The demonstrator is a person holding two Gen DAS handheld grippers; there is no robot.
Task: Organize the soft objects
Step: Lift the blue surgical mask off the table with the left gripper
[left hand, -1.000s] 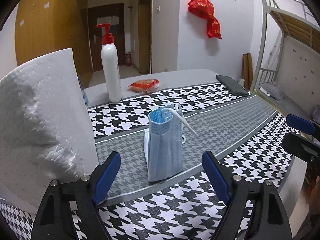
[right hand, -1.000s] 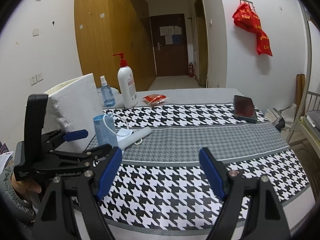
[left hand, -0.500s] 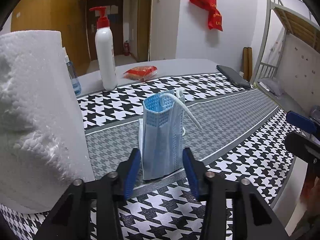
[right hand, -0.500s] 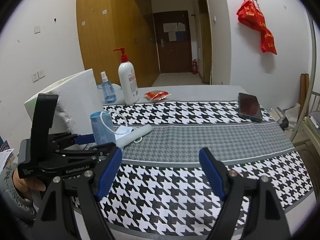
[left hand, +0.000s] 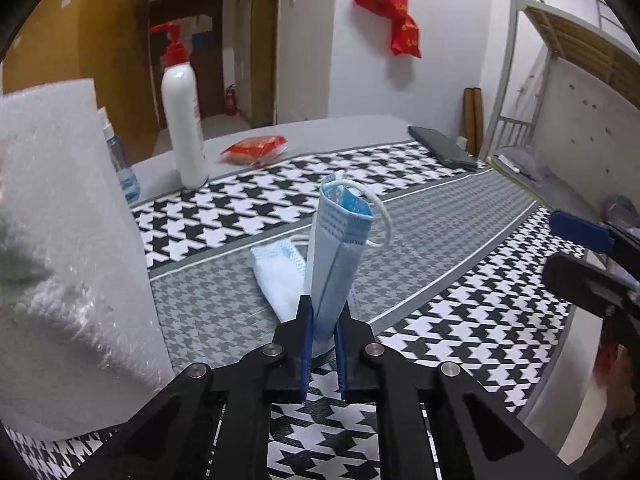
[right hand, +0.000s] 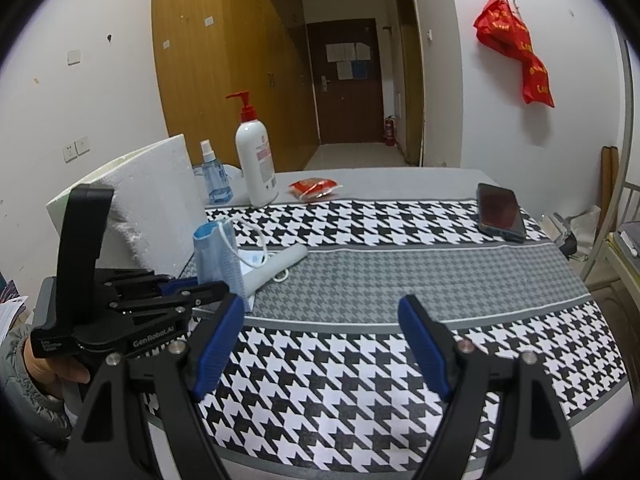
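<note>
My left gripper [left hand: 323,320] is shut on the lower end of a folded blue face mask [left hand: 338,248], which stands upright with its white ear loops at the top. A second mask [left hand: 280,280], white side up, lies on the grey band of the tablecloth just behind it. In the right wrist view the held blue mask [right hand: 218,260] stands at the left, above the left gripper [right hand: 200,292]. My right gripper [right hand: 320,340] is open and empty over the near houndstooth part of the cloth.
A white foam block [left hand: 60,240] stands close on the left. A white pump bottle [left hand: 184,120], a small blue spray bottle [right hand: 214,180] and a red packet [left hand: 256,148] sit at the back. A dark phone [right hand: 500,212] lies back right. The table edge runs along the right.
My left gripper has moved in and closed from wide open onto the blue mask. The right gripper has stayed open and almost still.
</note>
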